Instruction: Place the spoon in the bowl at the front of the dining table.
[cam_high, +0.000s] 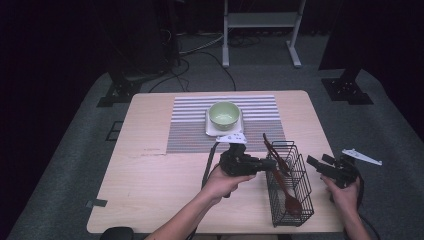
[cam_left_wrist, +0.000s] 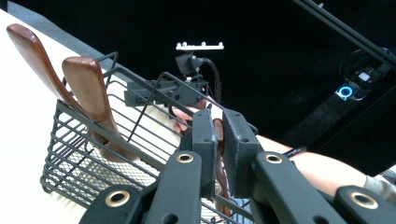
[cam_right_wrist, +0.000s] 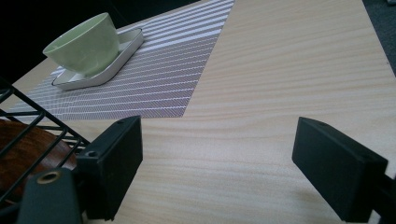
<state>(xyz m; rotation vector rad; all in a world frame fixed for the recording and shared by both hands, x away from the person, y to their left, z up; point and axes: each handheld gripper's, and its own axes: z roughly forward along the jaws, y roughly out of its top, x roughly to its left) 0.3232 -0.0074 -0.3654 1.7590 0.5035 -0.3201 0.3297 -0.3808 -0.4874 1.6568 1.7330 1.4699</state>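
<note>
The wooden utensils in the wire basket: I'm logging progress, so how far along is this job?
Done: the green bowl sits on its white tray on the striped placemat. In hand: the left gripper has its jaws shut on a wooden utensil handle at the black wire basket. Left: that utensil is not yet out, two more wooden utensils stand in the basket, and the right gripper waits open.

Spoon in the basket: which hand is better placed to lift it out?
Left. Its tool is already shut on a spoon handle at the basket; the right tool stands open, apart over bare table.
</note>
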